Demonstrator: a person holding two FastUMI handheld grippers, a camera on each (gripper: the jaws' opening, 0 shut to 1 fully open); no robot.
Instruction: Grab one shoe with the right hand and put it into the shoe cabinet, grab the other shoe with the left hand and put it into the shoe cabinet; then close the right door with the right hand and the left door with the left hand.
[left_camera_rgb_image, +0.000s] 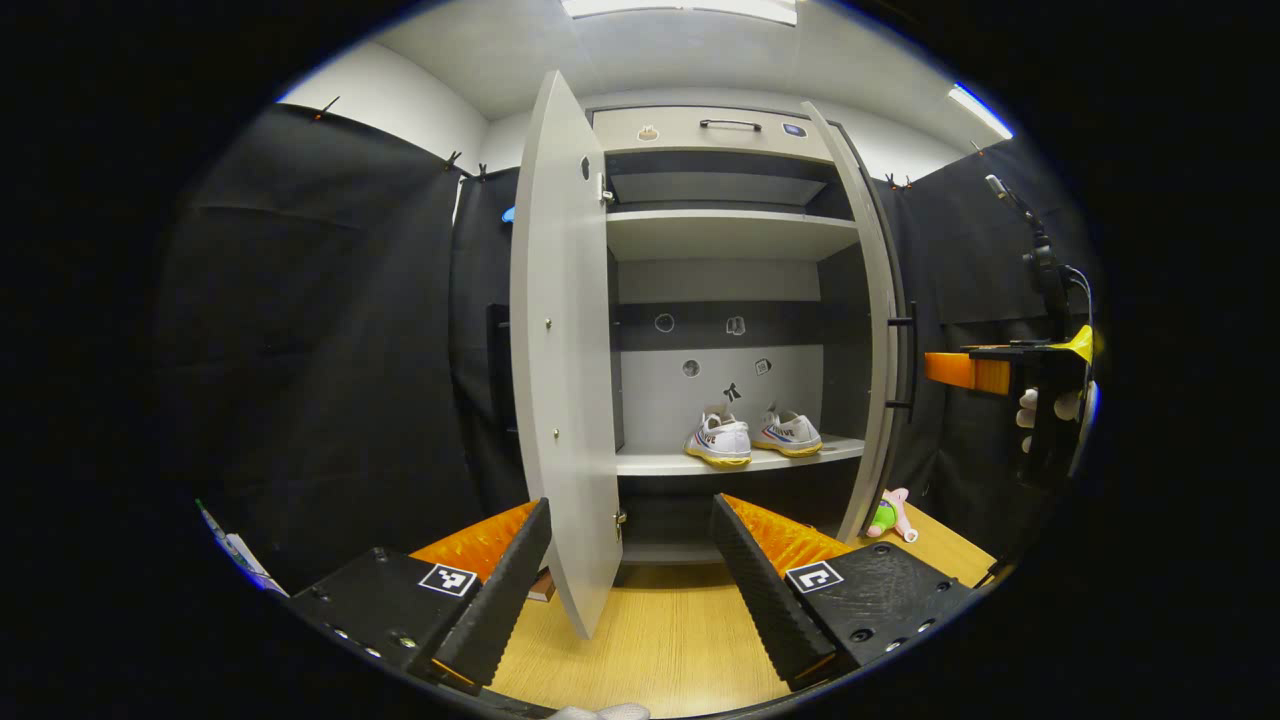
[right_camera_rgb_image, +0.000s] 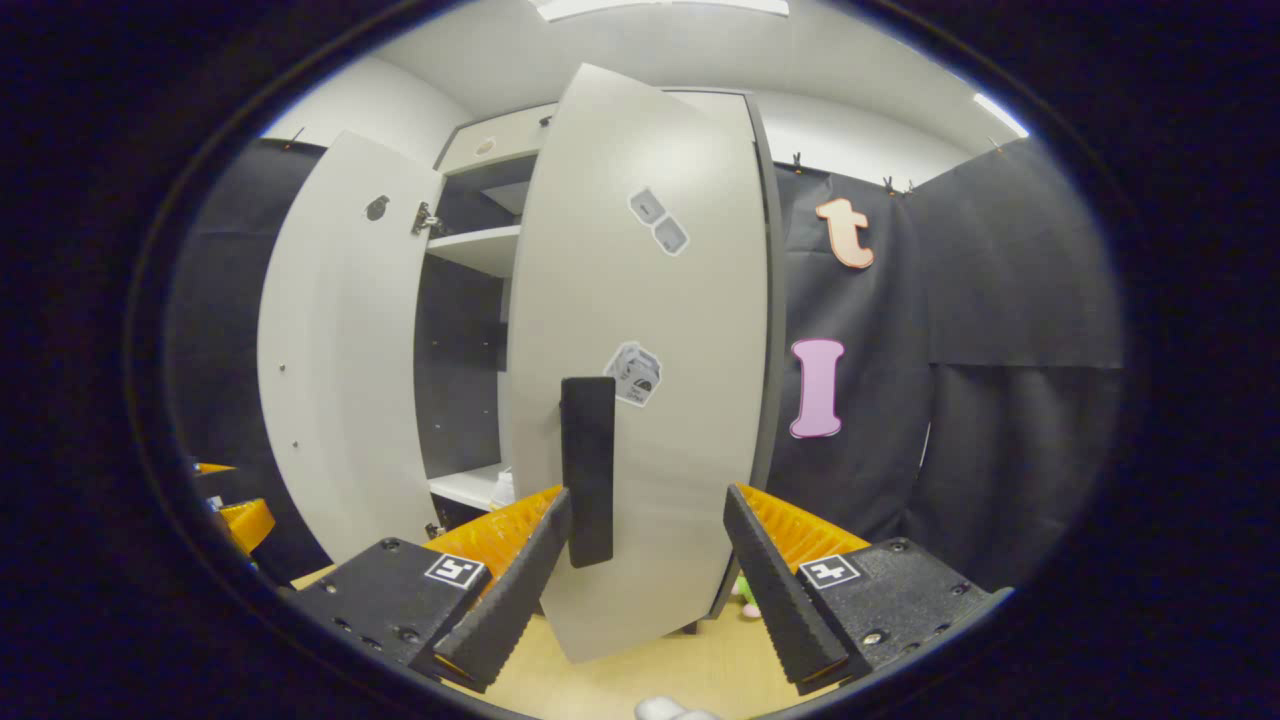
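Note:
Two white shoes, one (left_camera_rgb_image: 718, 440) beside the other (left_camera_rgb_image: 788, 432), stand on the lower shelf (left_camera_rgb_image: 650, 463) inside the grey shoe cabinet. Its left door (left_camera_rgb_image: 560, 350) swings wide open, and the lower edge of that door hangs between the fingers of my open left gripper (left_camera_rgb_image: 630, 585). The right door (left_camera_rgb_image: 875, 330) shows edge-on. In the right gripper view the right door (right_camera_rgb_image: 640, 350) is partly swung in, its outer face toward me. Its black handle (right_camera_rgb_image: 587, 470) sits just above the left finger of my open right gripper (right_camera_rgb_image: 645, 580). The left door (right_camera_rgb_image: 340, 350) stands behind.
A small plush toy (left_camera_rgb_image: 890, 515) lies on the wooden floor (left_camera_rgb_image: 680, 640) by the right door's foot. A drawer with a dark handle (left_camera_rgb_image: 728, 125) tops the cabinet. A gloved hand (left_camera_rgb_image: 1040, 405) holds the right gripper (left_camera_rgb_image: 960, 370) at the far right.

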